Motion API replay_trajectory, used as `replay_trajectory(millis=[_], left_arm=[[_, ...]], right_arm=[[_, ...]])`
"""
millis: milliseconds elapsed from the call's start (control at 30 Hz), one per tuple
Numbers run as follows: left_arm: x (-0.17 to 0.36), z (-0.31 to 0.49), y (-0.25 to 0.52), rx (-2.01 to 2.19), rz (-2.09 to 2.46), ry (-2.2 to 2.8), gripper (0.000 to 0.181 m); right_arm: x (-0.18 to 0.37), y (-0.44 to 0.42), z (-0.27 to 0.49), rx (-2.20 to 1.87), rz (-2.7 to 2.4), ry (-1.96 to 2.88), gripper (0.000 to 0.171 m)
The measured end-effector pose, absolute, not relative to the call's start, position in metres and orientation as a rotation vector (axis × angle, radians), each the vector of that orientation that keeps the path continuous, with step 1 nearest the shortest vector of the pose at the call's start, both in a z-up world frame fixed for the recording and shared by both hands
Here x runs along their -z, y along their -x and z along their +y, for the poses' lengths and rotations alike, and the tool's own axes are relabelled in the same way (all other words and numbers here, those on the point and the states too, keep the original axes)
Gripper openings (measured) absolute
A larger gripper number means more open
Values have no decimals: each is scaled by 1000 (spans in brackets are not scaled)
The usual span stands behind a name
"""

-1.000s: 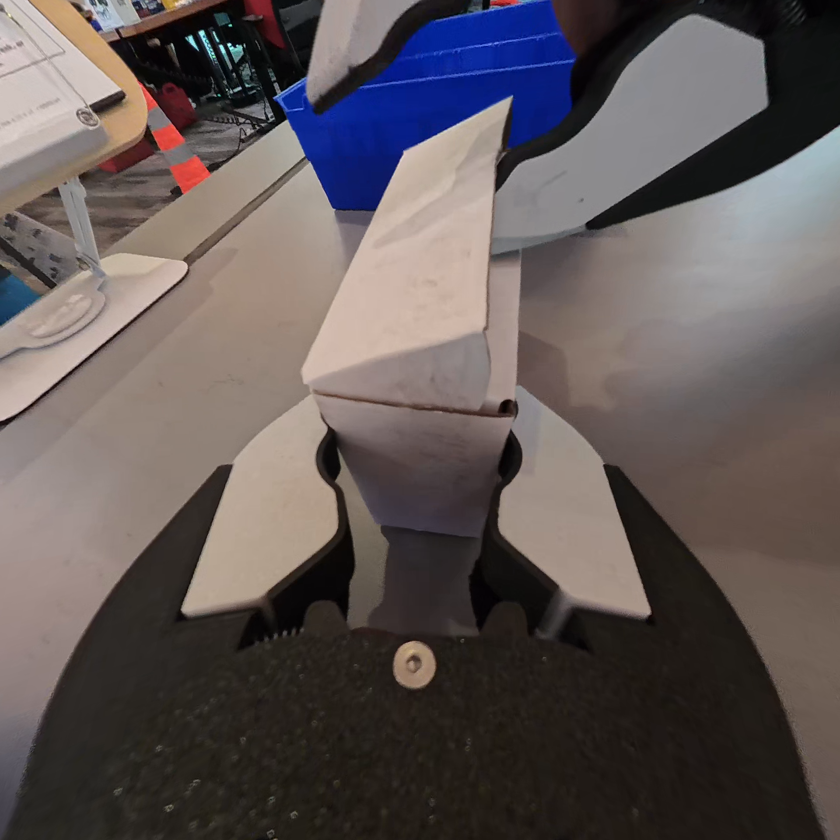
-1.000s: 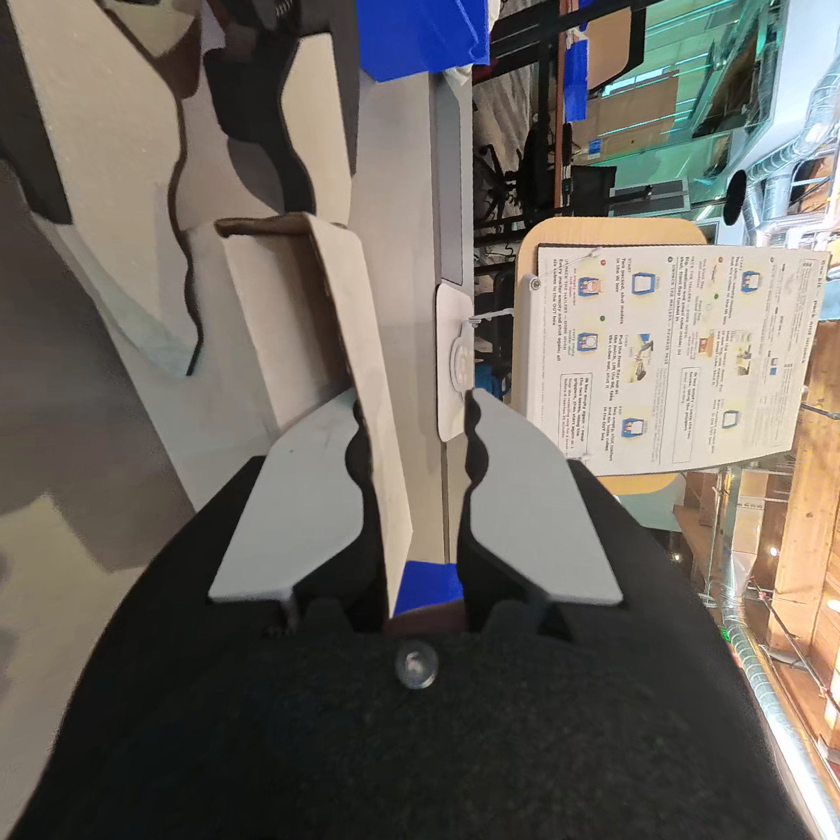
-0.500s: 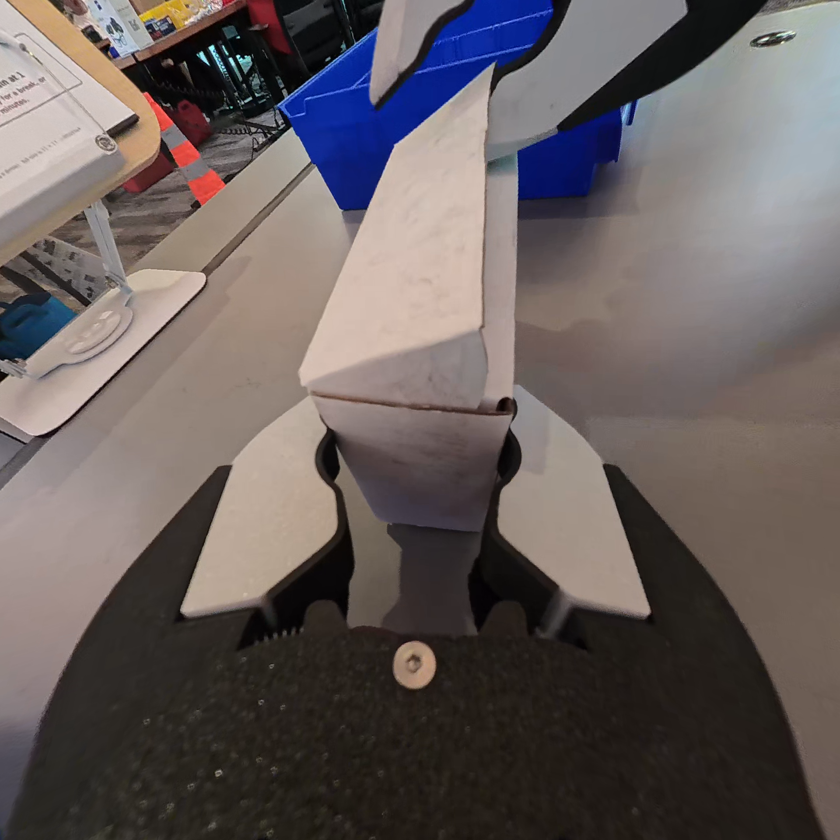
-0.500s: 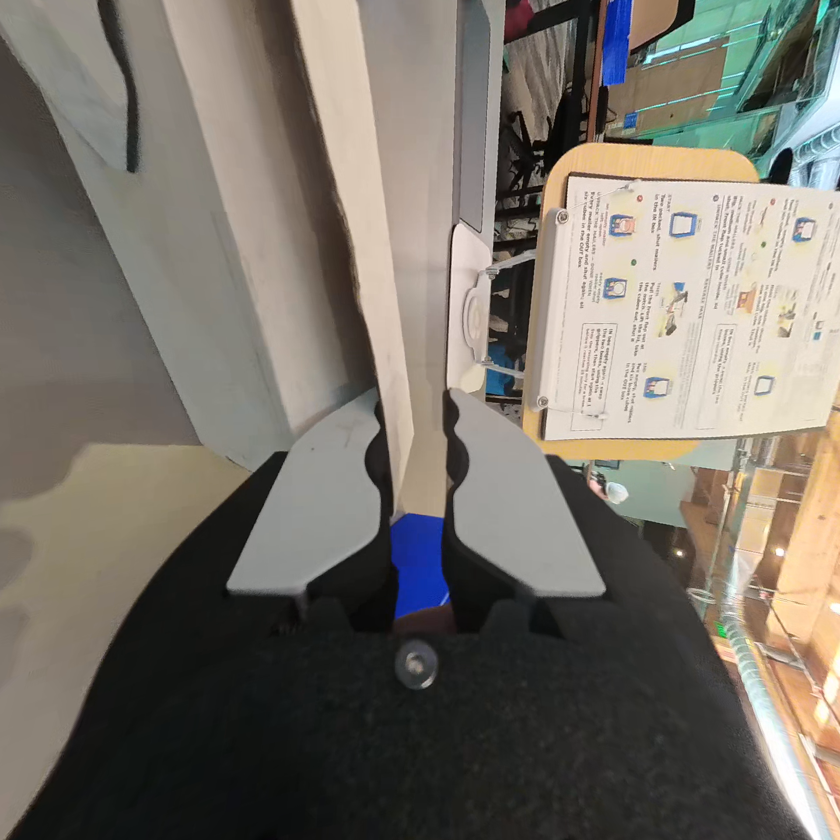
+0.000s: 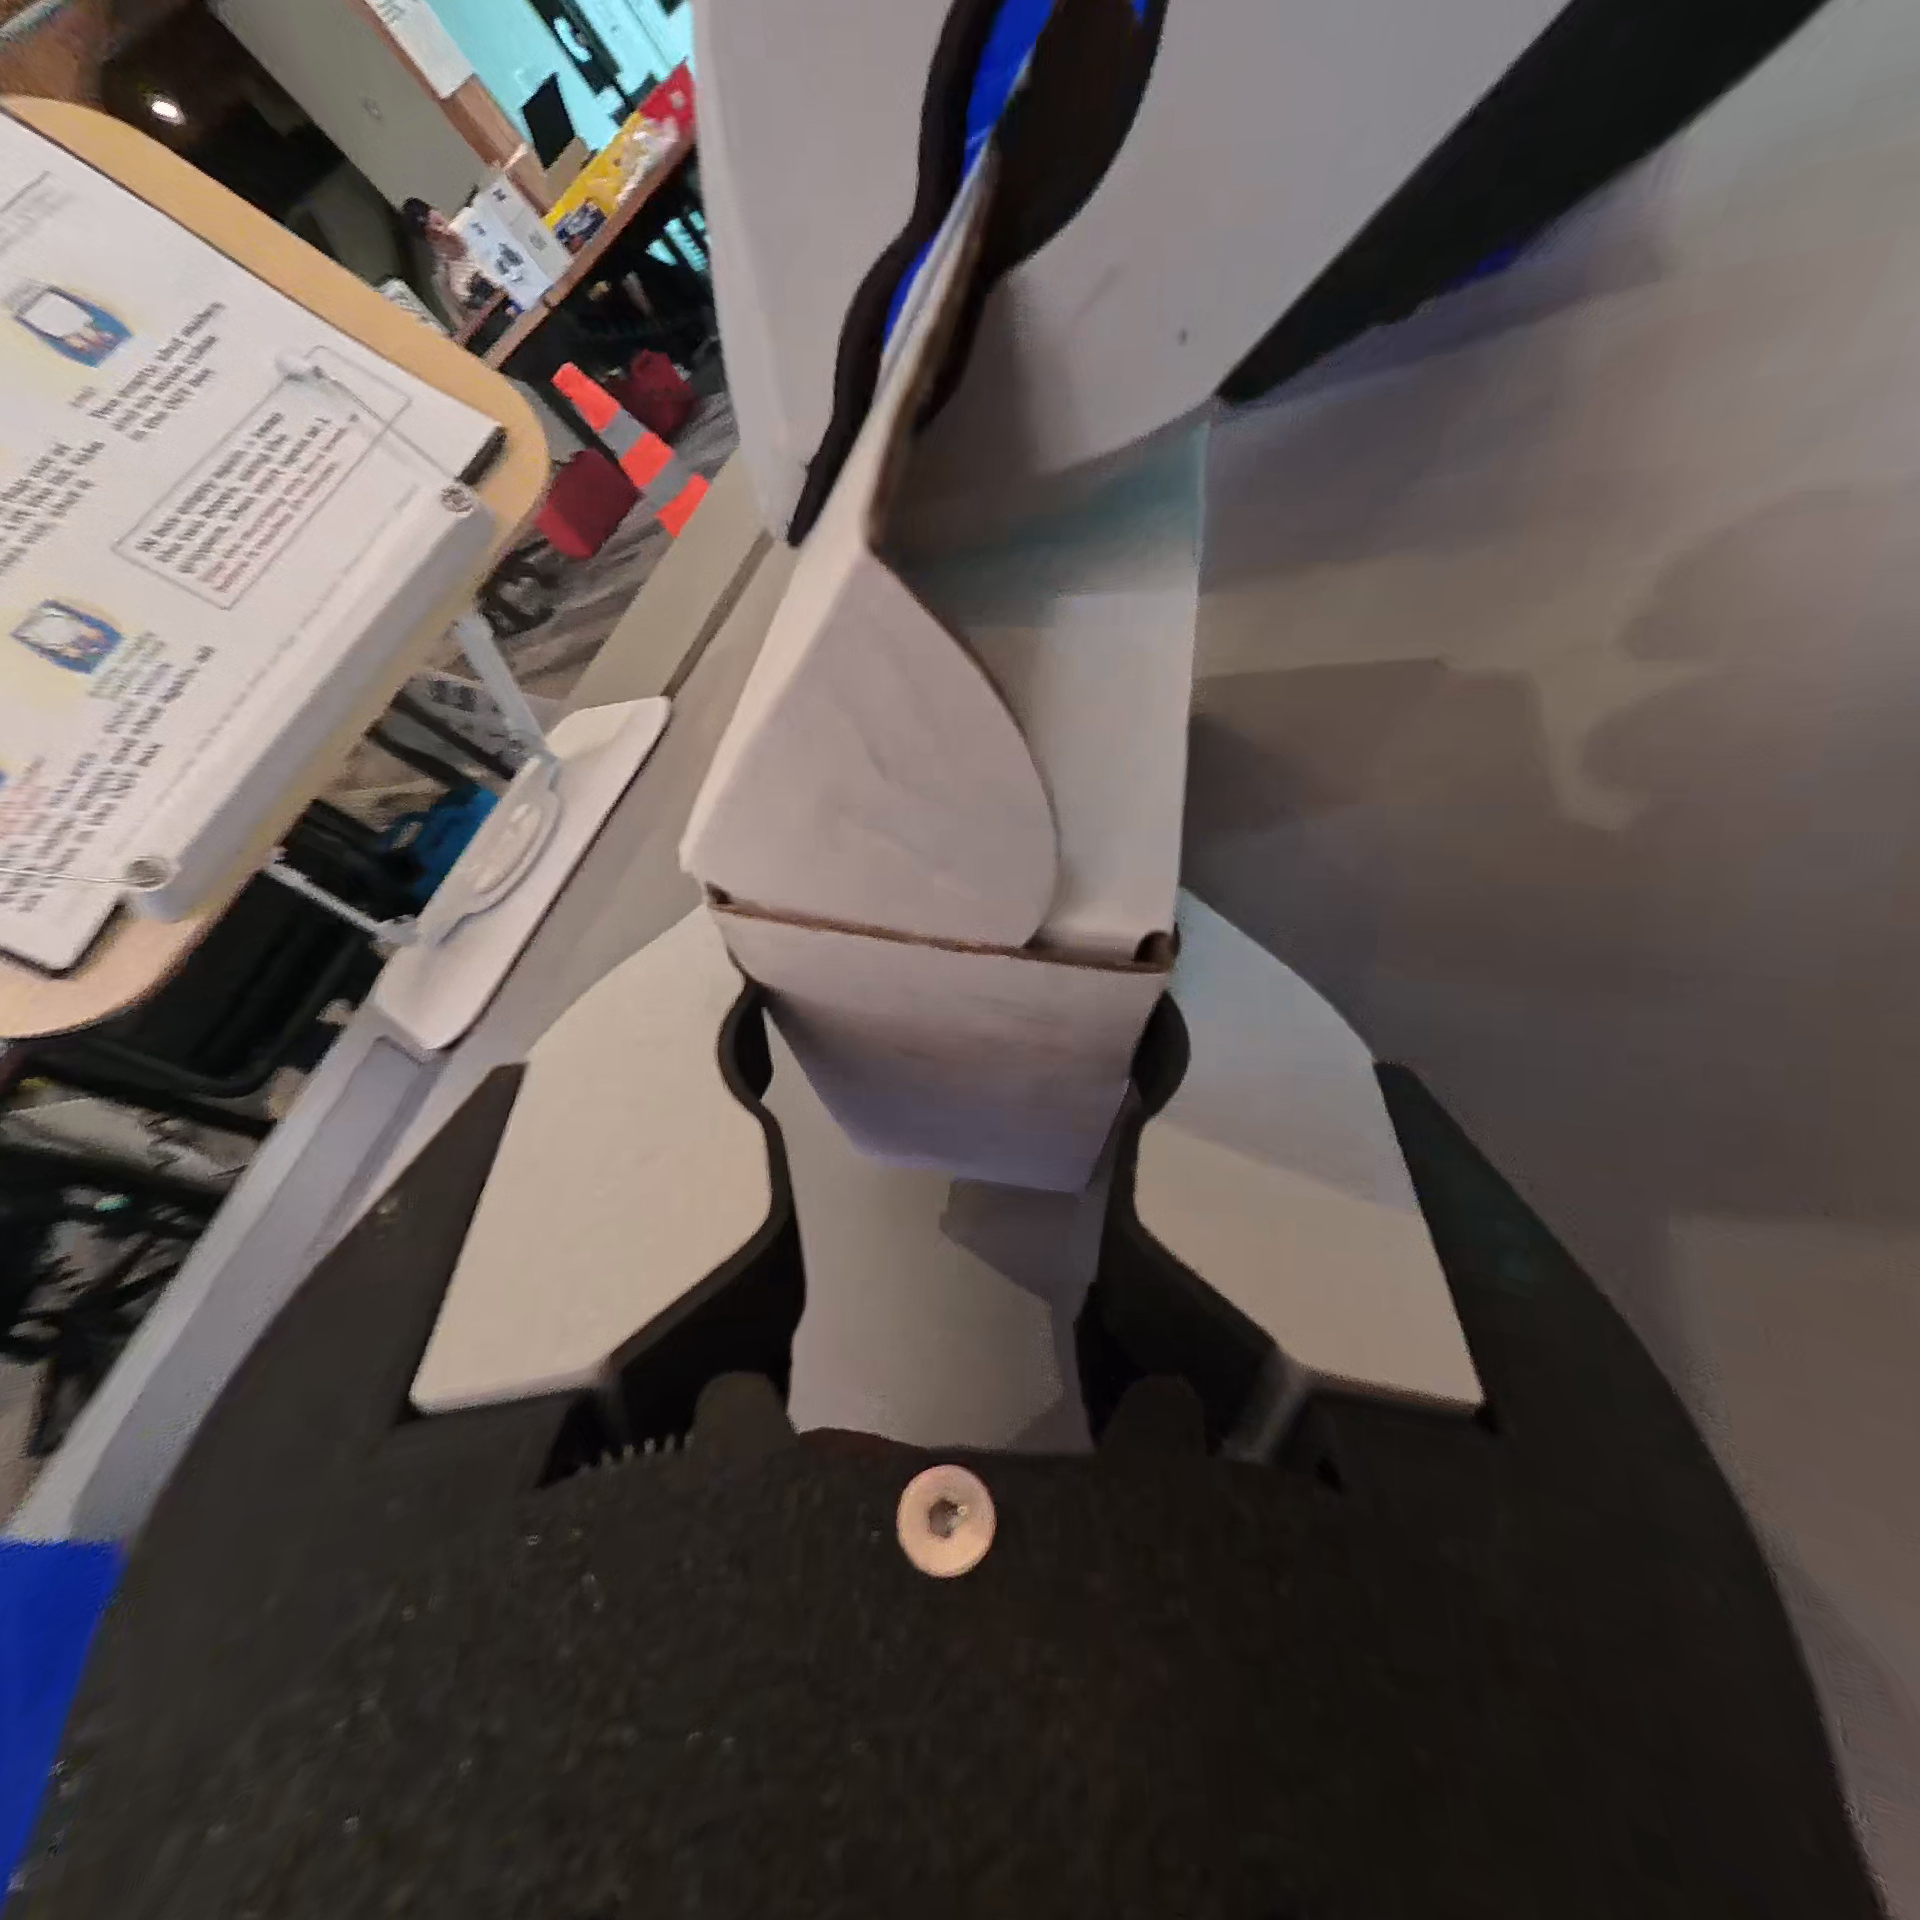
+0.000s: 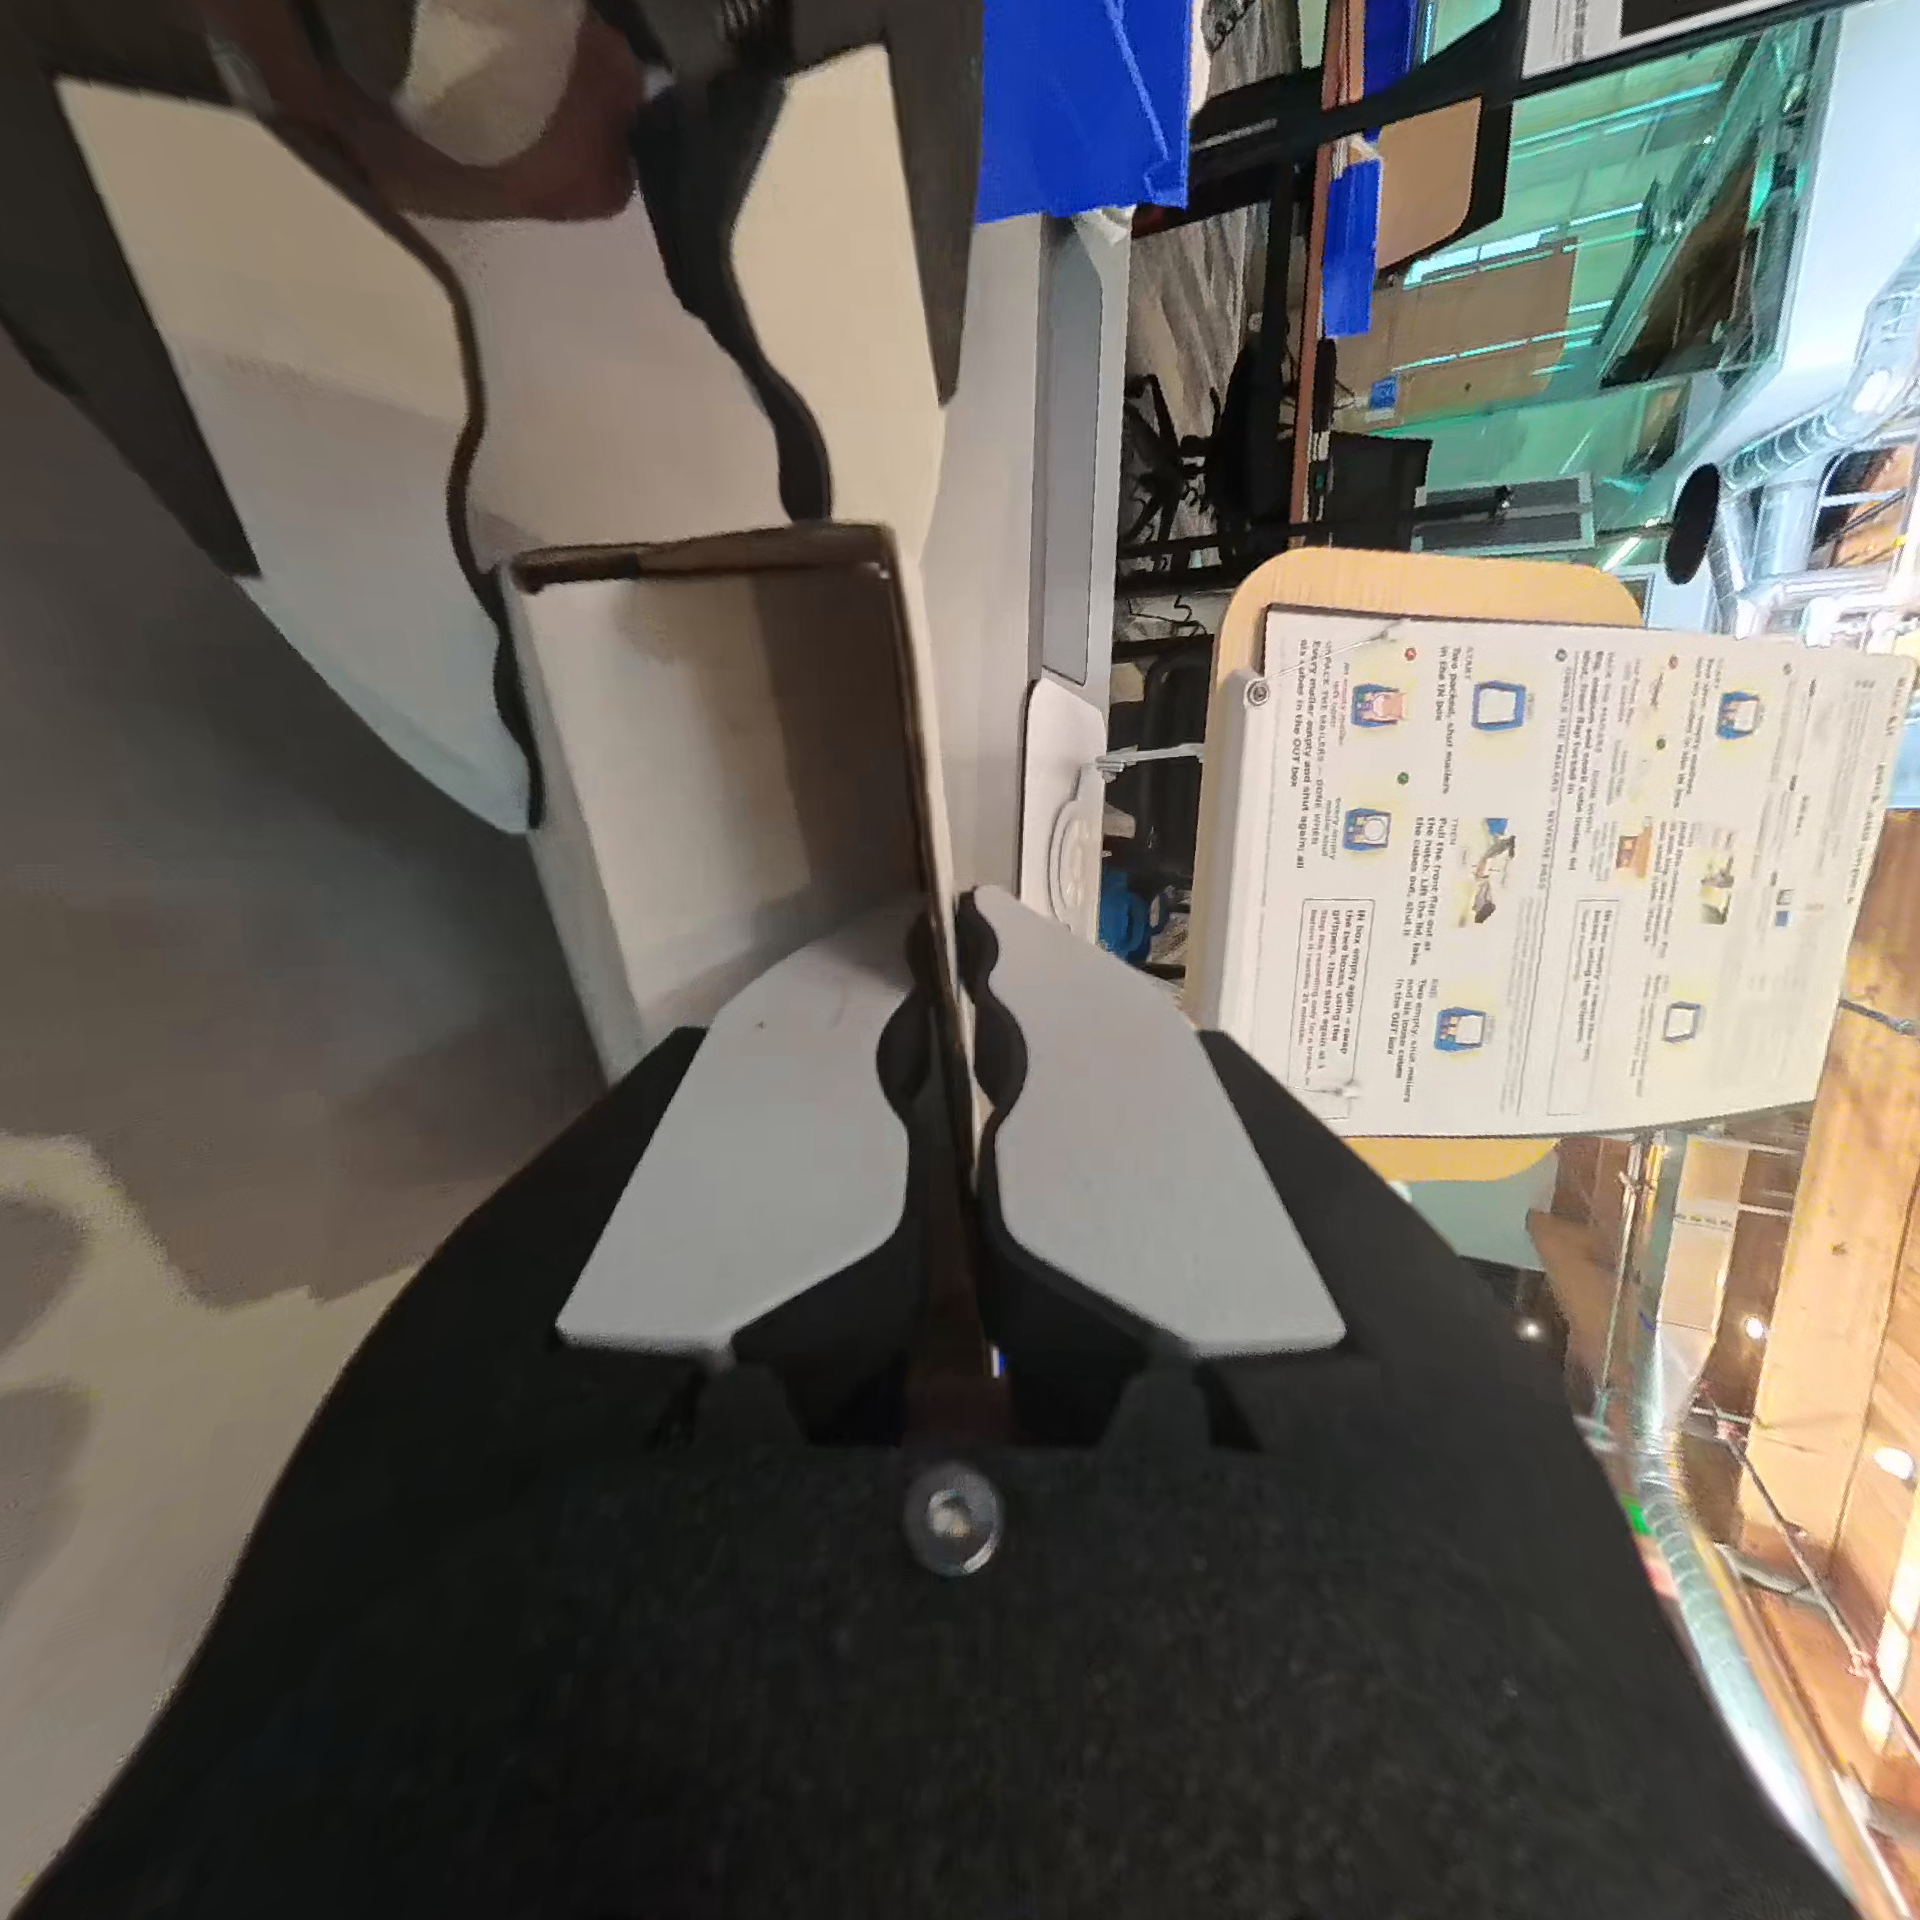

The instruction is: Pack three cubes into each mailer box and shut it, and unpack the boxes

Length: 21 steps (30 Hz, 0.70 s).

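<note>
A white mailer box (image 5: 935, 790) is held above the grey table (image 5: 1558, 935) by both grippers. My left gripper (image 5: 951, 1029) is shut on the box's near end. My right gripper (image 5: 935, 312) comes from the far side and is shut on the edge of the lid flap. In the right wrist view my right gripper (image 6: 951, 935) pinches the thin flap edge, and the box (image 6: 707, 779) stands open with its inside wall showing. The left gripper (image 6: 655, 582) clamps the far end there. A rounded side ear of the lid shows in the left wrist view. No cubes are in view.
A blue bin (image 6: 1081, 104) stands on the table behind the box. An instruction board on a white stand (image 5: 156, 520) is at the table's left edge; it also shows in the right wrist view (image 6: 1558, 883). An orange cone (image 5: 644, 457) stands on the floor beyond. Across from one pair of fingers to the other is roughly 6 cm.
My right gripper's jaws have narrowed from loosely around the lid flap to shut on it. The lid has come away and its side ear now shows. Both views have tilted with the box.
</note>
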<state>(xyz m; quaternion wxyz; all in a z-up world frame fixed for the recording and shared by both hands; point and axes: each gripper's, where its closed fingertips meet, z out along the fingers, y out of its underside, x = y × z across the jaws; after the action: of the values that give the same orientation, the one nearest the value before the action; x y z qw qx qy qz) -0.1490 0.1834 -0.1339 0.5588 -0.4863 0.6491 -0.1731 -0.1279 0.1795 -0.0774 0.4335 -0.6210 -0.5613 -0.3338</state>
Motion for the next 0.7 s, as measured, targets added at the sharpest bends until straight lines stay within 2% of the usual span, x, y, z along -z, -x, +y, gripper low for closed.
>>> replay_trajectory(millis=[133, 167, 200, 433, 567, 700], left_arm=[[139, 204, 160, 242, 1408, 1254, 67], [138, 204, 166, 238, 1361, 1310, 62], [136, 201, 171, 278, 1306, 1372, 57], [124, 157, 184, 903, 993, 1751, 57], [135, 155, 172, 906, 999, 1814, 60], [141, 151, 166, 767, 1072, 1792, 33]], right_arm=[[79, 127, 189, 887, -1351, 1596, 2], [79, 125, 191, 903, -1323, 1600, 3], [80, 124, 191, 908, -1295, 1613, 3], [90, 123, 173, 813, -1161, 1672, 4], [102, 127, 159, 769, -1174, 1708, 4], [105, 121, 158, 768, -1188, 1717, 3]])
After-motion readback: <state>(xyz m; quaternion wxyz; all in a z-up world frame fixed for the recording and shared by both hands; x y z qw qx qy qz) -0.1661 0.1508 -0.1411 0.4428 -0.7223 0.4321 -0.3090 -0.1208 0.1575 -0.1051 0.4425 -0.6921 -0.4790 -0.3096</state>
